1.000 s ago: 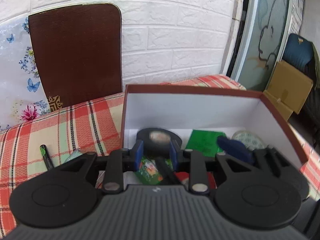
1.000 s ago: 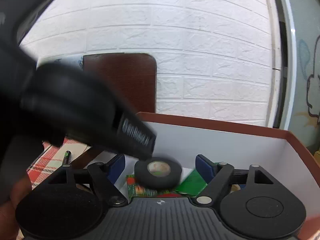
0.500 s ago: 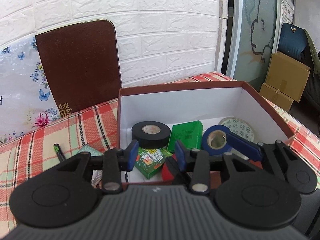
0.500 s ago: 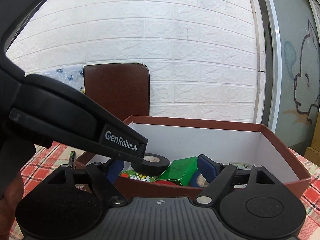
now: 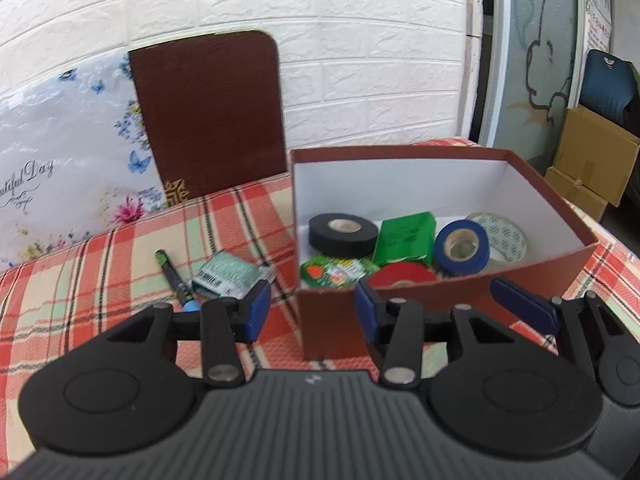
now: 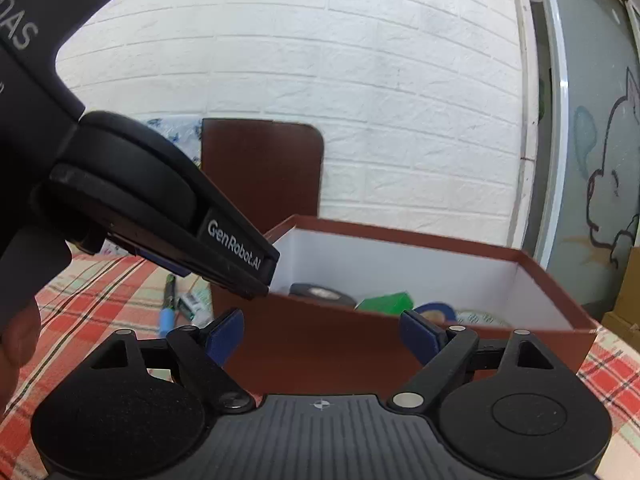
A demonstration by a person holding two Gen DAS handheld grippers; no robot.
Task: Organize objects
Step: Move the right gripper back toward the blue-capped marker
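Currently, both sets of jaws stand spread apart and hold nothing. The left gripper (image 5: 312, 310) hovers above the bench (image 5: 100, 264), which wears a red plaid cloth, its jaws straddling the near left corner of the brown box (image 5: 520, 276). The right gripper (image 6: 322, 330) sits low just in front of the same box (image 6: 320, 344), facing its near wall.

Inside the box, in the left wrist view, a black tape roll (image 5: 343, 231) lies at 10 o'clock, a green packet (image 5: 406, 240) at 12, a blue tape roll (image 5: 463, 247) at 2, and a patterned white roll (image 5: 504, 236) just beyond it. A red roll (image 5: 402, 280) and a colourful wrapper (image 5: 336, 270) lie against the near wall.

Outside the box, at 9 o'clock from it, a marker pen (image 5: 174, 276) and a small teal packet (image 5: 228, 276) rest on the bench. A brown board (image 5: 208, 116) leans against the white brick wall (image 5: 360, 40) behind.
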